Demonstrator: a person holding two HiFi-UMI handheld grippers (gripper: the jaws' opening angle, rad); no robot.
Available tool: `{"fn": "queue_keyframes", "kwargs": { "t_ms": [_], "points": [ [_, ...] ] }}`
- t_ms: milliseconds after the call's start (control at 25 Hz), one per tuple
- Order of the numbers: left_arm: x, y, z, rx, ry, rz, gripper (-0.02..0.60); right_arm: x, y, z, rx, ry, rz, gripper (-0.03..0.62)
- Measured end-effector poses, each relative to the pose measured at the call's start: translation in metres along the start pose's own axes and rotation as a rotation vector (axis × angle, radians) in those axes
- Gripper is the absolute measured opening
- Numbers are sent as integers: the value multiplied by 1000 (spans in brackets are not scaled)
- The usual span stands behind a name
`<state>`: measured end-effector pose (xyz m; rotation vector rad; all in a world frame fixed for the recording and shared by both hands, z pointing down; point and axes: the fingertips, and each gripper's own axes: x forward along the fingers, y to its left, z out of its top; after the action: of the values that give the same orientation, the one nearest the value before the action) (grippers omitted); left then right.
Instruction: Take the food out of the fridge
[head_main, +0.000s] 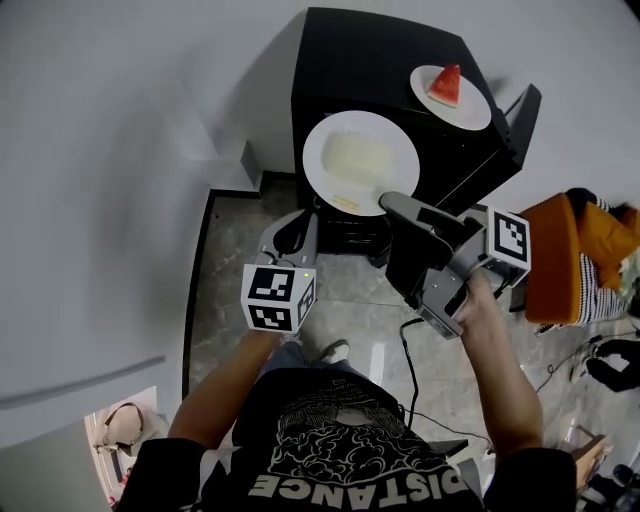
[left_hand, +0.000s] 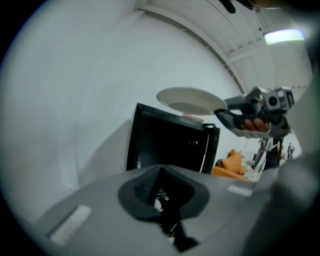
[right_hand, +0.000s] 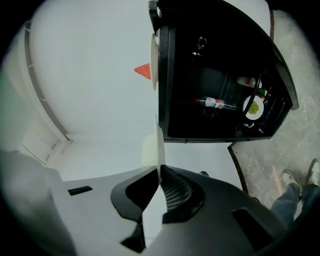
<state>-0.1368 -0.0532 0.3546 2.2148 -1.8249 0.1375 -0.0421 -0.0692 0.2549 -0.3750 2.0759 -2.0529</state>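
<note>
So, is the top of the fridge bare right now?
No, a small plate carrying a watermelon slice sits on top of the fridge, near its right corner in the head view.

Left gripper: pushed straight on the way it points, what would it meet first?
Probably the front of the black fridge, dead ahead of the left gripper. Nothing shows between them, though depth is unclear; the plate sits above that line.

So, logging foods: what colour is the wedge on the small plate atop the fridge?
The wedge is red; head view shows it best.
</note>
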Motion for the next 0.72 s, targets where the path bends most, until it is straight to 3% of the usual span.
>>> {"fn": "queue_keyframes", "kwargs": {
  "t_ms": [360, 720],
  "points": [
    [29, 35, 13, 5, 2, -109, 3, 61, 18, 56, 20, -168, 11, 12],
    [-5, 8, 19, 29, -35, -167, 3, 54, 25, 64, 26, -308, 11, 12]
  ]
}}
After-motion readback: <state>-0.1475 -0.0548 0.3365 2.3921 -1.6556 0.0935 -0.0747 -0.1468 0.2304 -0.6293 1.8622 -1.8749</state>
